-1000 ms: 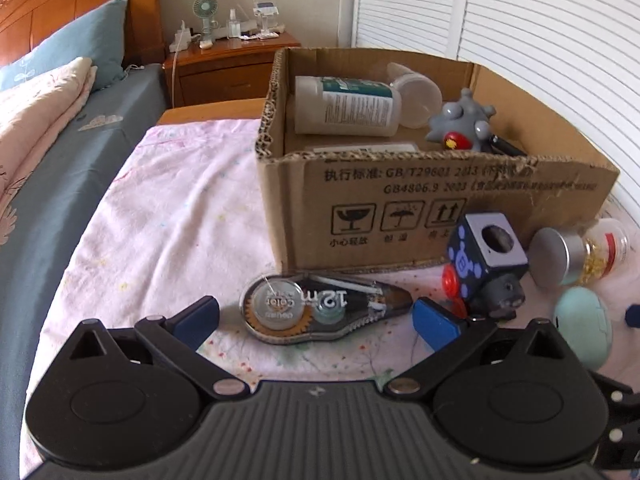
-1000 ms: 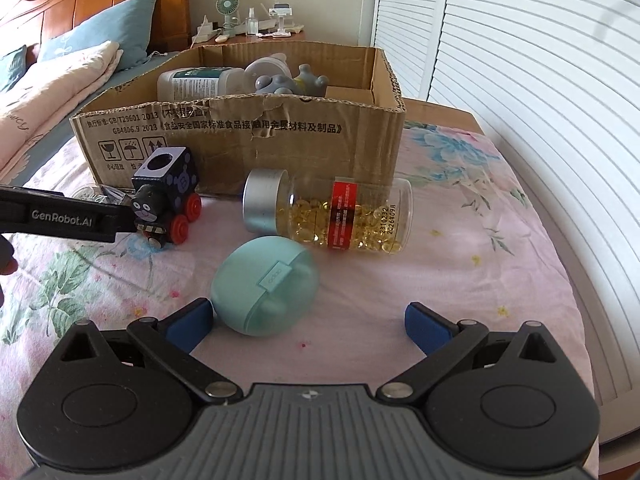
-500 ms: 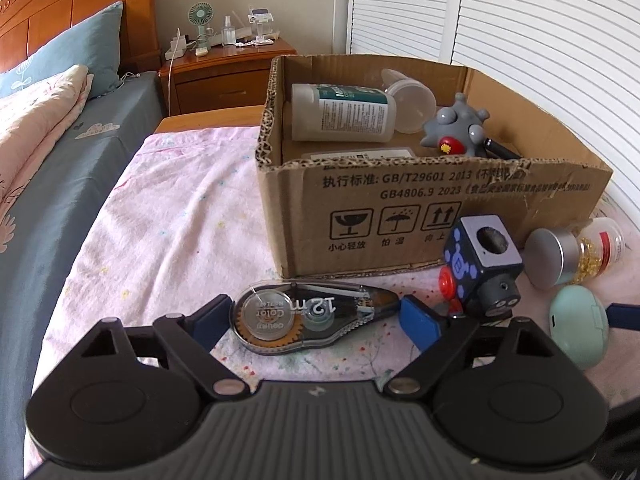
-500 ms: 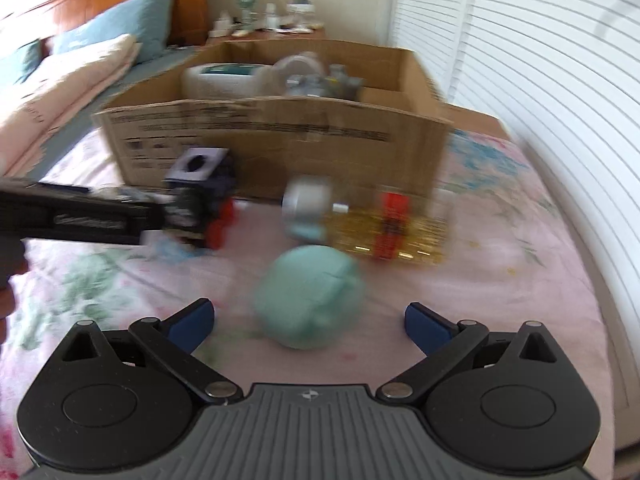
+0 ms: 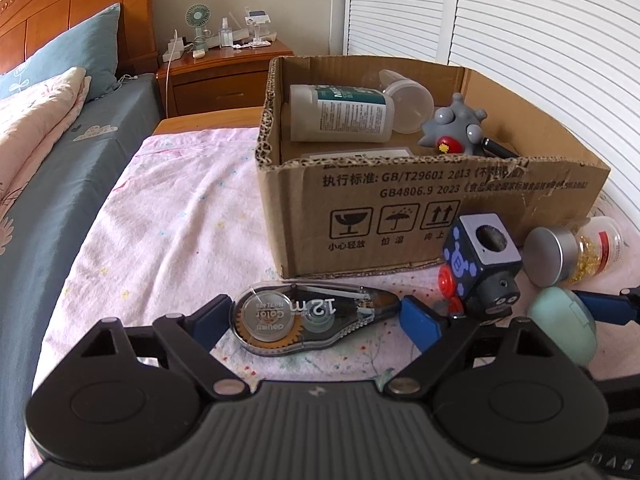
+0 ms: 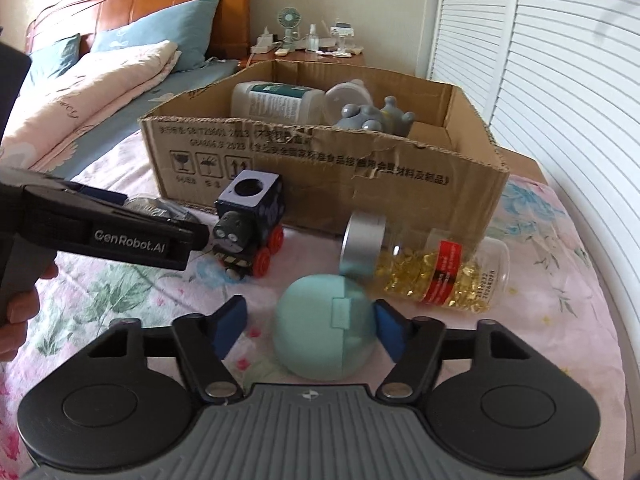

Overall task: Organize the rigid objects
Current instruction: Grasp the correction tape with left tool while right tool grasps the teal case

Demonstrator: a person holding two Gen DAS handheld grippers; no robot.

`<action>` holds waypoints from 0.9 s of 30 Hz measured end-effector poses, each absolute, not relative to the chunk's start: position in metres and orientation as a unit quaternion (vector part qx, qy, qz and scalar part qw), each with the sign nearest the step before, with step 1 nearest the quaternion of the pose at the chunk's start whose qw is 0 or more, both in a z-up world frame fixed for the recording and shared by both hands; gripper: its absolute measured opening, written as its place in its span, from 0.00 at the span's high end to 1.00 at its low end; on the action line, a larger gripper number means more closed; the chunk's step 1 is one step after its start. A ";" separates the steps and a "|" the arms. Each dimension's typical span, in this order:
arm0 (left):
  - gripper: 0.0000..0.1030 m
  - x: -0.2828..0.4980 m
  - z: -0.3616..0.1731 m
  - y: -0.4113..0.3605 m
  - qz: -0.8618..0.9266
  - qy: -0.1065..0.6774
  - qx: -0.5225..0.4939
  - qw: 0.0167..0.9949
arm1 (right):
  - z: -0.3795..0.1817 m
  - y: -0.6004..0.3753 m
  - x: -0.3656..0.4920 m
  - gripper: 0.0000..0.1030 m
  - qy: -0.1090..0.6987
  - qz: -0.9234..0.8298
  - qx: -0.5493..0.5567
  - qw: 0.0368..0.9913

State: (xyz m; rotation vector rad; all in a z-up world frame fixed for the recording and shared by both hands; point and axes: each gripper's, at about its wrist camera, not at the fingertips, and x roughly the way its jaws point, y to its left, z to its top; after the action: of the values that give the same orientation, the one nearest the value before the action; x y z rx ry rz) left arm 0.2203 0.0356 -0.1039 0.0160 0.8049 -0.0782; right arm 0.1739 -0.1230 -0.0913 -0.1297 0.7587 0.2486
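A clear correction tape dispenser (image 5: 312,318) lies on the floral sheet between the blue pads of my left gripper (image 5: 316,320), which is open around it; the pads sit at both its ends. A mint green egg-shaped case (image 6: 325,332) lies between the pads of my right gripper (image 6: 308,326), which is open with the right pad near the case. A black toy train (image 6: 250,226) and a lying pill bottle (image 6: 424,266) are in front of the cardboard box (image 6: 328,168).
The box holds a white bottle (image 5: 340,114), a clear cup (image 5: 408,98) and a grey spiky toy (image 5: 454,128). A bed with pillows (image 6: 100,80) is on the left, a nightstand (image 5: 224,68) behind, and louvered doors (image 6: 560,60) on the right.
Both grippers moved forward and narrowed: the left one now brackets the tape dispenser, the right one now brackets the green case.
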 end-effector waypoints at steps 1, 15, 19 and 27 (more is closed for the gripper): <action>0.13 0.220 -0.104 0.036 -0.040 0.392 0.008 0.919 | -0.091 -0.123 0.173 0.37 0.368 0.117 -0.063 0.920; 0.07 0.215 -0.105 0.036 -0.034 0.400 0.008 0.916 | -0.091 -0.123 0.173 0.42 0.367 0.109 -0.069 0.921; 0.13 0.213 -0.104 0.036 -0.037 0.396 0.008 0.917 | -0.091 -0.124 0.172 0.43 0.368 0.110 -0.069 0.921; 0.13 0.212 -0.098 0.042 -0.074 0.419 0.033 0.905 | -0.083 -0.132 0.165 0.44 0.382 0.132 -0.085 0.911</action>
State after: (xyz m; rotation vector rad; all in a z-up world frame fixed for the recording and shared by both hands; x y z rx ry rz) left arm 0.2119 0.0418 -0.0975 0.0683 0.8648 -0.1535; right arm 0.1651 -0.1322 -0.0834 -0.1749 0.7879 0.2714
